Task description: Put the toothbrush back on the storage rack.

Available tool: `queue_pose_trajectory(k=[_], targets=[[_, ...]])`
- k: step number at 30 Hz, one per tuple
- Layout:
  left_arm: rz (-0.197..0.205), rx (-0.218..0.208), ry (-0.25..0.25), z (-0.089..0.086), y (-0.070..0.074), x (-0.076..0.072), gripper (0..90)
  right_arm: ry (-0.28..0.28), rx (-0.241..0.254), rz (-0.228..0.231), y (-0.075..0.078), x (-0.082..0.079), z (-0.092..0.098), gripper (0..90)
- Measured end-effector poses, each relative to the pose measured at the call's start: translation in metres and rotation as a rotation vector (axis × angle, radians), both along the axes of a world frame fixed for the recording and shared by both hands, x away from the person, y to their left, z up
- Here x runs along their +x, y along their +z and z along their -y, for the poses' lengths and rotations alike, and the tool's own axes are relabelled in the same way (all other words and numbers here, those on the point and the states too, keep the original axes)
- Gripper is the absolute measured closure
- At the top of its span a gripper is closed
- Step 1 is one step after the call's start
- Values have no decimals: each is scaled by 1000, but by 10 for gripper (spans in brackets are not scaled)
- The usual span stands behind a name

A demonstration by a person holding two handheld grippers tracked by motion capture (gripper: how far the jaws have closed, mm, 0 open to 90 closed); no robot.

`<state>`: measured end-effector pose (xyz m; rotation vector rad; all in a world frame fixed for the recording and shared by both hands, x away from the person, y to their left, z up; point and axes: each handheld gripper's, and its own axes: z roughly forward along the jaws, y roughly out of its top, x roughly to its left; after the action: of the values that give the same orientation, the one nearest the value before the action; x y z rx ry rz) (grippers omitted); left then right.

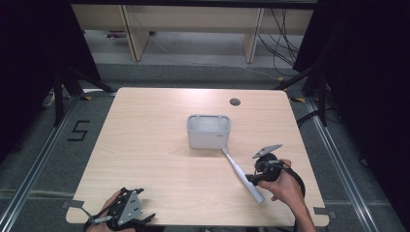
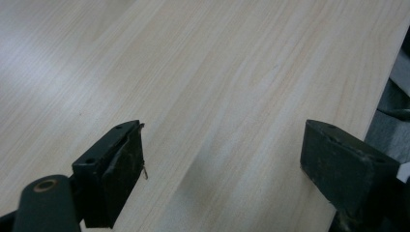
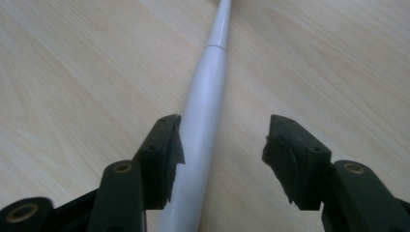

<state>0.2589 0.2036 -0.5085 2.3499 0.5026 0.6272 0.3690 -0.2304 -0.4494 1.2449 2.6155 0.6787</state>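
A white electric toothbrush (image 1: 243, 175) lies flat on the wooden table (image 1: 154, 145), its thin head end pointing toward a grey holder box (image 1: 209, 131) at the table's middle. My right gripper (image 1: 253, 179) is over the brush's thick handle, held by a hand at the front right. In the right gripper view the handle (image 3: 205, 106) runs up between the jaws of the right gripper (image 3: 222, 140). It lies against the left pad, with a clear gap to the right pad, so the gripper is open. My left gripper (image 1: 142, 218) rests at the front left corner. In its own view the left gripper (image 2: 222, 154) is open over bare wood.
A round cable hole (image 1: 235, 102) sits near the table's far edge, behind the holder box. The table's front edge runs close to both hands. Dark curtains and cables flank the table, and pale furniture legs (image 1: 135, 34) stand beyond it.
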Motion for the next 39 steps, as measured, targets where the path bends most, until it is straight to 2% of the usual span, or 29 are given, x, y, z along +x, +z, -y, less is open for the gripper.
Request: queue_pose_trajectory(k=[2, 3, 4, 6, 7, 8, 10, 11, 12, 14, 17, 18, 19, 20, 21, 22, 23, 25, 26, 27, 29, 30, 32, 34, 35, 36, 37, 38, 39], targets=[[7, 14, 3, -1, 0, 1, 150, -19, -17, -24, -1, 4, -7, 465], [12, 16, 7, -1, 0, 1, 150, 4, -35, -27, -1, 7, -8, 458], [8, 16, 4, -1, 0, 1, 150, 6, -42, -46, -2, 9, -11, 454], [11, 14, 6, -1, 0, 0, 150, -3, -59, -49, -3, 14, -16, 450], [8, 14, 2, -1, 0, 0, 150, 18, -67, -56, -3, 16, -17, 450], [5, 17, -1, -1, 0, 0, 150, 7, -73, -64, -3, 16, -20, 450], [1, -2, 1, 0, 0, 0, 150, 24, -70, -68, -3, 17, -24, 451], [2, 15, -3, -1, 1, 0, 150, 21, -77, -76, -3, 17, -26, 452], [7, 18, 0, -1, 0, 1, 150, 51, -83, -66, -4, 19, -26, 452], [6, 17, 0, -1, 0, 0, 150, 28, -91, -86, -6, 19, -30, 455], [6, 18, -1, -1, 0, 0, 150, 33, -118, -101, -10, 21, -32, 458], [6, 17, -1, -1, 0, 0, 150, 38, -115, -118, -12, 21, -34, 459], [7, 16, -2, -1, 0, 0, 150, 75, -128, -78, -14, 24, -32, 461], [6, 16, -2, -1, 0, 0, 150, 87, -127, -69, -15, 25, -32, 462], [5, 16, -2, -1, 0, 0, 150, 69, -125, -93, -15, 25, -33, 467], [1, -2, 1, 0, 0, 0, 150, 71, -128, -88, -16, 26, -33, 471], [1, 1, 1, 0, 0, 0, 150, 95, -133, -72, -17, 27, -33, 472], [1, 2, 1, 0, -1, 0, 150, 83, -129, -87, -18, 28, -34, 481], [6, 15, 1, 0, 0, 0, 150, 87, -131, -88, -18, 29, -35, 482], [-2, 3, -1, 0, 0, 0, 150, 72, -135, -106, -18, 29, -35, 482], [-1, 1, -1, 0, 0, 0, 150, 93, -145, -97, -20, 32, -35, 494], [1, -1, 1, 0, 0, 0, 151, 83, -142, -116, -21, 32, -37, 511], [4, 12, 1, 0, 0, 0, 150, 99, -150, -107, -22, 33, -37, 520], [7, 20, 1, 0, 0, 0, 150, 95, -156, -123, -22, 33, -38, 538], [0, 0, 1, 0, -1, 0, 150, 114, -164, -116, -24, 34, -39, 548], [5, 12, 1, 0, 0, 0, 150, 116, -165, -127, -24, 34, -39, 555], [2, 1, 2, 0, 0, 0, 150, 96, -173, -143, -24, 33, -41, 567], [5, 8, 1, 0, 0, 0, 150, 125, -183, -136, -25, 35, -40, 576], [9, 18, 0, 0, 0, 0, 150, 125, -183, -136, -25, 35, -40, 588]])
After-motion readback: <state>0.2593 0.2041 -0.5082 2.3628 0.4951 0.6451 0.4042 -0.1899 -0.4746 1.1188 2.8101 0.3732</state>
